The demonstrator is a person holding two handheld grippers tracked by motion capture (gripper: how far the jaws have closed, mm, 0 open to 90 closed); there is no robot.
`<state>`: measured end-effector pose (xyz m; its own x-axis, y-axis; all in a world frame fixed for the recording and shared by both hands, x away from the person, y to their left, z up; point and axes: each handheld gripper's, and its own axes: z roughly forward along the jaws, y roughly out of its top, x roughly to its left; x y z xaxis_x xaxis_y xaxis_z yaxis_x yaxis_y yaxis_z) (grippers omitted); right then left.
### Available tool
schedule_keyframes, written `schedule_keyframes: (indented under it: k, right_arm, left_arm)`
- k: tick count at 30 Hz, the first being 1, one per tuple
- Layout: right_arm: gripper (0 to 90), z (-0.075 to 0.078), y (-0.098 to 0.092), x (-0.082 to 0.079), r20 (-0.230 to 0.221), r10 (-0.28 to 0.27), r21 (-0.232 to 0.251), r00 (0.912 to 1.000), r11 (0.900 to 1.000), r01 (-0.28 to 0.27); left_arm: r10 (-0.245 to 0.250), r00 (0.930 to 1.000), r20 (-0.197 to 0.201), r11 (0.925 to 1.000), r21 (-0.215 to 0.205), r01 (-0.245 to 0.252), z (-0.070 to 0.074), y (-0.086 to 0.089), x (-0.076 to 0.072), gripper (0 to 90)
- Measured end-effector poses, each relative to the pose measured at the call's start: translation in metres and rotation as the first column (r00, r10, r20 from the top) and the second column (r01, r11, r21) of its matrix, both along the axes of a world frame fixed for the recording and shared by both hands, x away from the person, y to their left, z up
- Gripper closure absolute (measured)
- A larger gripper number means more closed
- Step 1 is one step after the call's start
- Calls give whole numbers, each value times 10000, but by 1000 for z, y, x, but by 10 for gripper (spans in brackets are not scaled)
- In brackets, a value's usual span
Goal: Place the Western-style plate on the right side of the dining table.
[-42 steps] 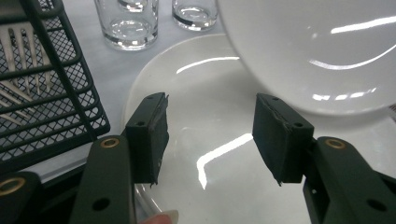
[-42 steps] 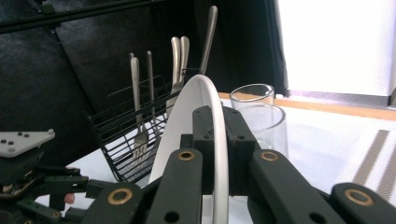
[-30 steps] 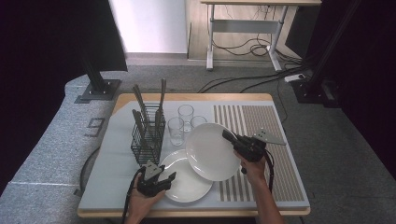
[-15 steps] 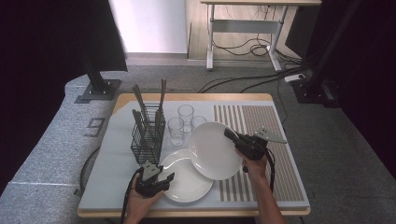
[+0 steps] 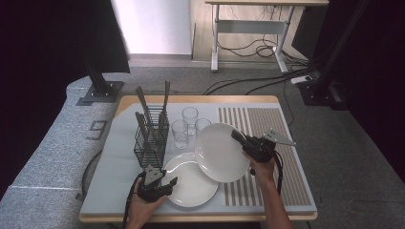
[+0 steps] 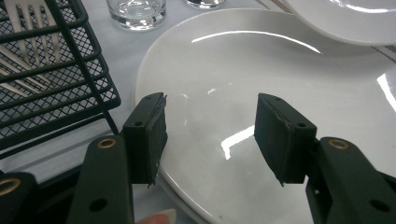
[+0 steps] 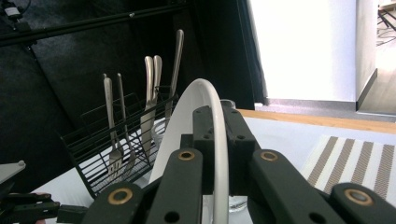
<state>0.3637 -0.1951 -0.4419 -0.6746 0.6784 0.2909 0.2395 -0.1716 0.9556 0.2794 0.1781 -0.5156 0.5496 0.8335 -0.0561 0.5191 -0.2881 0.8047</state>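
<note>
Landmark: the black wire-mesh cutlery basket (image 5: 151,137), standing on the pale mat (image 5: 114,162) that covers the wooden table (image 5: 200,99).

Right gripper (image 5: 237,136): jaws pressed together on the rim of a round white ceramic plate (image 5: 220,151). In the right gripper view the plate edge (image 7: 212,107) runs straight up between the two black jaws, pinched. From the high view this upper plate sits to the right of the basket, tilted, its lower left edge overlapping a second plate.

Second round white plate (image 5: 191,179): lies flat on the mat, just in front of and to the right of the basket.

Left gripper (image 5: 168,183): jaws spread about halfway, nothing between the pads. In the left gripper view (image 6: 210,135) they hover over the near left rim of the flat plate (image 6: 261,93), with the basket (image 6: 51,88) just to the left.

Three clear drinking glasses (image 5: 190,119) stand clustered just right of the basket, behind the plates. Metal forks and knives (image 7: 152,93) stand upright in the basket. A brown-striped mat (image 5: 272,143) lies farther right of the basket, past the plates.
</note>
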Motion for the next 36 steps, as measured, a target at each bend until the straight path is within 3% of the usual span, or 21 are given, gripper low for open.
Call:
schedule_keyframes:
  k: [24, 36]
  right_arm:
    - [858, 6, -24, 0, 195, -550, 413, 9983, 9977, 541]
    - [859, 3, -33, 3, 80, -818, 506, 9966, 9954, 813]
  left_arm:
    - [65, 9999, 155, 10000, -40, -64, 1, 2, -2, 441]
    - [62, 9999, 144, 9999, -79, -61, 1, 3, -1, 441]
